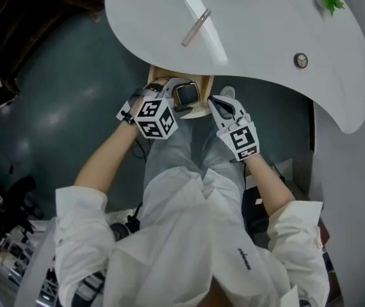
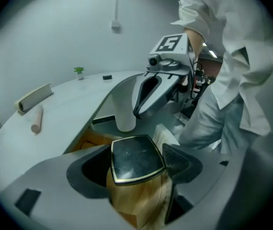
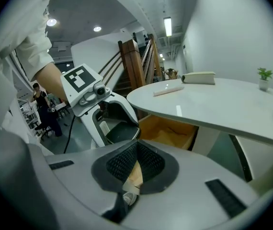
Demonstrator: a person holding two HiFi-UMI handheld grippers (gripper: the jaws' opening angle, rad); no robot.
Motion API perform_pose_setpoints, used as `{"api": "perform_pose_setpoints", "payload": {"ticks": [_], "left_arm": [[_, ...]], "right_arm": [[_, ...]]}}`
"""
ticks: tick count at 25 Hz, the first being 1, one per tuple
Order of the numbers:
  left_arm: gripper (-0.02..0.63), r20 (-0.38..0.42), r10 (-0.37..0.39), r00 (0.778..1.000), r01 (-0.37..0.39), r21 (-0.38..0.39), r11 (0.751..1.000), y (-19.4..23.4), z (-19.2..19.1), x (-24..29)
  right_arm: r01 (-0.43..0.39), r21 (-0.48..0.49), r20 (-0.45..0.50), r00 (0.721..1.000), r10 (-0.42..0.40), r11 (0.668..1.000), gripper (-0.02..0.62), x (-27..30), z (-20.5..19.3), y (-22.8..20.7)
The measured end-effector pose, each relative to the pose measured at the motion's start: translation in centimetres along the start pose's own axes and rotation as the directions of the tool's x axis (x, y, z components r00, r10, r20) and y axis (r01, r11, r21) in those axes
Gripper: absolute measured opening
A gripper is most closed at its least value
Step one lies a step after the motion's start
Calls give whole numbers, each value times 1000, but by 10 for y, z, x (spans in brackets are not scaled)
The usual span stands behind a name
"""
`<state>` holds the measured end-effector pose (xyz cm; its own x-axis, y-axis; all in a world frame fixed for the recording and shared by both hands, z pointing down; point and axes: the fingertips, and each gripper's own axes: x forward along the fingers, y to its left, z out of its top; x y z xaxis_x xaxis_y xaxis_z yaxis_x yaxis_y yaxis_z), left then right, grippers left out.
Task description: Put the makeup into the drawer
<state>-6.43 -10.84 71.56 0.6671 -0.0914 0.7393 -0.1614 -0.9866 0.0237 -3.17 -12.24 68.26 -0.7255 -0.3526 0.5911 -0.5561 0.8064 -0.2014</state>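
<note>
A black makeup compact (image 2: pixel 135 158) with a gold rim sits between the jaws of my left gripper (image 2: pixel 137 169), which is shut on it. In the head view the compact (image 1: pixel 186 94) hangs over the open wooden drawer (image 1: pixel 198 112) under the white table's (image 1: pixel 259 24) near edge. My right gripper (image 1: pixel 219 105) is just right of it, beside the drawer, shut with nothing between its pads (image 3: pixel 148 163). From the right gripper view I see the left gripper (image 3: pixel 111 128) holding the compact (image 3: pixel 122 132) in front of the drawer (image 3: pixel 171 131).
On the table lie a pinkish stick (image 1: pixel 196 27), a small green plant (image 1: pixel 330 0) and a round dark object (image 1: pixel 301 60). A beige roll (image 2: pixel 33 98) lies at the far side. The person's legs are right below the drawer.
</note>
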Motion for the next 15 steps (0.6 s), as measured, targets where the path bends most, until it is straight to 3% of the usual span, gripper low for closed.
{"api": "perform_pose_setpoints", "payload": {"ticks": [6, 15], "left_arm": [[354, -79, -71, 994, 82, 145, 986, -1, -18, 21], [354, -136, -118, 984, 145, 211, 967, -6, -34, 48]], "right_arm": [[-27, -45, -29, 999, 26, 999, 17, 13, -15, -6], [-59, -58, -47, 997, 56, 997, 17, 17, -30, -9]]}}
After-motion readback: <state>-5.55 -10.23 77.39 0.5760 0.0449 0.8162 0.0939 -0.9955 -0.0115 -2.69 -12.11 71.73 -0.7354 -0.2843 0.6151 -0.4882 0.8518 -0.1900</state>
